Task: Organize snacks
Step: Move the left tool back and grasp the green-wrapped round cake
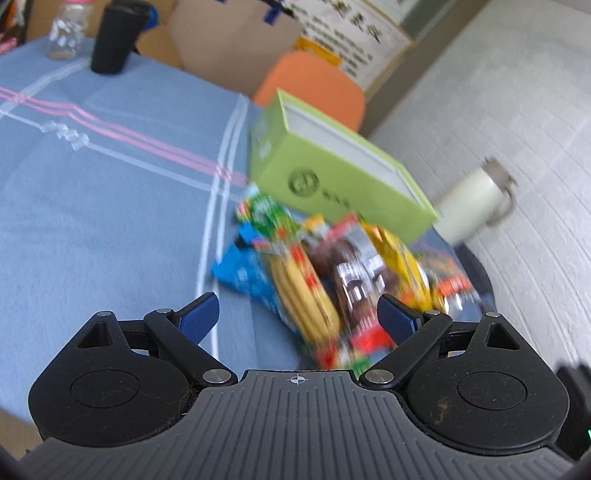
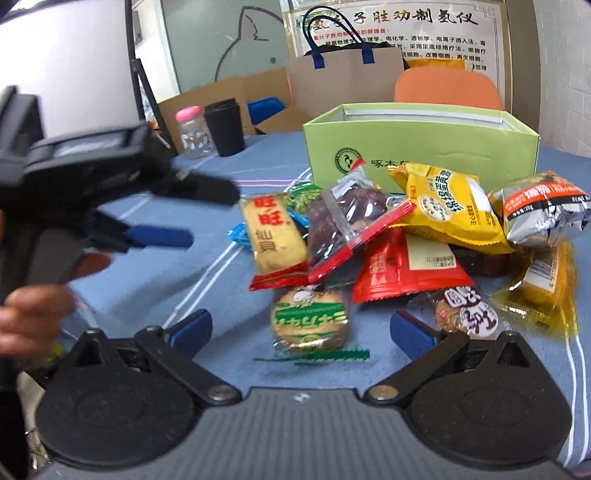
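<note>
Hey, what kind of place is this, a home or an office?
Probably an office or workroom rather than a home. A printed Chinese notice board hangs on the wall, an orange chair stands behind the table, and cardboard boxes sit along a glass partition.

snack pile (image 1: 332, 266) blurred (labels unreadable)

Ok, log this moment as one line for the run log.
task: organize snacks | left gripper: open, empty, over snack pile | right gripper: open, empty, near round cookie pack | green box: open behind pile
</note>
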Demonstrator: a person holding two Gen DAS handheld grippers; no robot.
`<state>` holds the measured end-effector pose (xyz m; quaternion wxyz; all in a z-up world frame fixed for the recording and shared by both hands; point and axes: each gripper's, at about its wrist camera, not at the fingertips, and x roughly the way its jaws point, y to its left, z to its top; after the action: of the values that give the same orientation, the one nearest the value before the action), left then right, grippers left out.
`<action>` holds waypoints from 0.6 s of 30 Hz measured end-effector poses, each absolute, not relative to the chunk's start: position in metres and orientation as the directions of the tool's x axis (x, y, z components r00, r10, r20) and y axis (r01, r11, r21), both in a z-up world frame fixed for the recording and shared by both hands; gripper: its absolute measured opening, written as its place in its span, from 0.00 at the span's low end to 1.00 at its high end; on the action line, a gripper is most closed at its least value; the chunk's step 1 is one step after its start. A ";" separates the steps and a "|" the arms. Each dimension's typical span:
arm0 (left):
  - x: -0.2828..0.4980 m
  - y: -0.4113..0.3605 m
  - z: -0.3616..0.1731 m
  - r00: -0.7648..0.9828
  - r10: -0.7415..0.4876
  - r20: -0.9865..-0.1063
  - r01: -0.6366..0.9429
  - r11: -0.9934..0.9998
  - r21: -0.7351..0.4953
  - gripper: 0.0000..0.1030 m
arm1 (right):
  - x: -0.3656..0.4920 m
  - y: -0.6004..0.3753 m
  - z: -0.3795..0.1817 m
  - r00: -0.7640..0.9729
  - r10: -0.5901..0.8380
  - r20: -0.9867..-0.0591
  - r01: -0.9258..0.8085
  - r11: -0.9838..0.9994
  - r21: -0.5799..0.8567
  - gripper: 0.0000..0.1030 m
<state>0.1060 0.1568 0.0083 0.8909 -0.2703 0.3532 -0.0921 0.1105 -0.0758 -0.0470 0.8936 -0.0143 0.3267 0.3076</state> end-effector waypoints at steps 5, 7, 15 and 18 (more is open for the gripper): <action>0.094 0.133 -0.004 0.676 -0.424 -0.603 0.033 0.834 -0.550 0.73 | 0.114 -0.074 -0.057 0.579 0.556 -0.596 -0.566 0.801 0.196 0.99; 0.097 0.122 -0.008 0.659 -0.424 -0.621 0.035 0.843 -0.537 0.69 | 0.111 -0.070 -0.060 0.592 0.545 -0.594 -0.573 0.803 0.165 0.99; 0.101 0.102 -0.015 0.644 -0.394 -0.656 0.029 0.869 -0.493 0.64 | 0.092 -0.076 -0.073 0.665 0.536 -0.520 -0.598 0.799 0.059 0.99; 0.101 0.103 -0.013 0.650 -0.392 -0.651 0.028 0.869 -0.495 0.64 | 0.096 -0.070 -0.067 0.656 0.496 -0.569 -0.585 0.810 0.032 0.99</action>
<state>0.1010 0.1030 -0.0132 0.8794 -0.2267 0.4011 -0.1196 0.0959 -0.0699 -0.0670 0.9066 -0.0770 0.2886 0.2981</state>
